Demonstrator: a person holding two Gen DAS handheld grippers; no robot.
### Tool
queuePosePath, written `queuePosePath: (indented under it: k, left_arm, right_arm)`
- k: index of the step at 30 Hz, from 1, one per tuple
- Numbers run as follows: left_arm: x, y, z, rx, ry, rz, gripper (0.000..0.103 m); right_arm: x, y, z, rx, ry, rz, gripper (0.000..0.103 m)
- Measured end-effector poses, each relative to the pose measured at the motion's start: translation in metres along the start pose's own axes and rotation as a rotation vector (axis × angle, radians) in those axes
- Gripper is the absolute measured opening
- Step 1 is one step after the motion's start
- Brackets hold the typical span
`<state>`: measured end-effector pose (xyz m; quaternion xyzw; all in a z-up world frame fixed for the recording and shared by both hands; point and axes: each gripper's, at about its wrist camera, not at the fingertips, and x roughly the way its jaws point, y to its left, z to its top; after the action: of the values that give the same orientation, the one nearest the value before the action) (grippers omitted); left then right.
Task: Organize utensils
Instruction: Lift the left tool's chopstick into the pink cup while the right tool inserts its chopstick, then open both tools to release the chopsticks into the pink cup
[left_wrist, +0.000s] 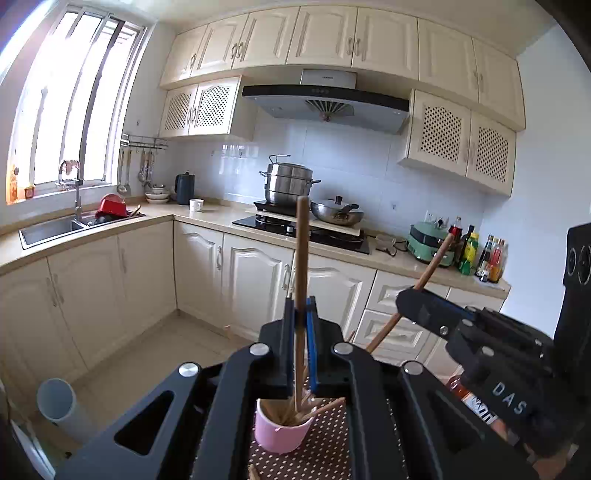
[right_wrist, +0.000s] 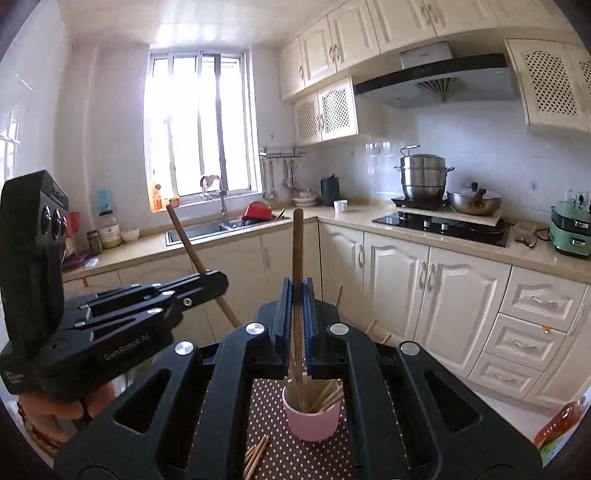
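A pink cup (left_wrist: 279, 432) (right_wrist: 312, 419) holding several wooden chopsticks stands on a brown polka-dot cloth (right_wrist: 273, 413). My left gripper (left_wrist: 300, 314) is shut on an upright wooden chopstick (left_wrist: 302, 251) whose lower end reaches into the cup. My right gripper (right_wrist: 297, 299) is shut on another upright chopstick (right_wrist: 297, 243) that also reaches down into the cup. The right gripper shows in the left wrist view (left_wrist: 410, 299) with its chopstick slanting. The left gripper shows in the right wrist view (right_wrist: 214, 280). Loose chopsticks (right_wrist: 256, 454) lie on the cloth in front of the cup.
Behind is an L-shaped kitchen counter (left_wrist: 207, 218) with a sink (left_wrist: 51, 229), a stove (left_wrist: 295, 229) with pots, and sauce bottles (left_wrist: 480, 254). A grey pipe (left_wrist: 59, 402) stands at the lower left. An orange bottle (right_wrist: 561, 424) is at the right.
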<state>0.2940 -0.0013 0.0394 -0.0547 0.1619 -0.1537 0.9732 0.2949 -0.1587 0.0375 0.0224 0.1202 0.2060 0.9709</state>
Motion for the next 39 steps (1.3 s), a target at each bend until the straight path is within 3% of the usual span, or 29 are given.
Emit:
queuePosePath:
  k: [10,24,39]
  left_arm:
    - [0.036,0.003,-0.038,0.011,0.051,0.036,0.006]
    - [0.056,0.014,-0.072,0.027,0.105,0.051,0.006]
    - [0.085,0.028,-0.099,-0.001,0.234,0.061,0.006]
  right_arm:
    - [0.027,-0.009,-0.027,0.0,0.053,-0.032,0.006]
    - [0.045,-0.013,-0.057,0.01,0.117,-0.061,0.006]
    - [0.063,-0.02,-0.085,0.039,0.187,-0.084,0.006]
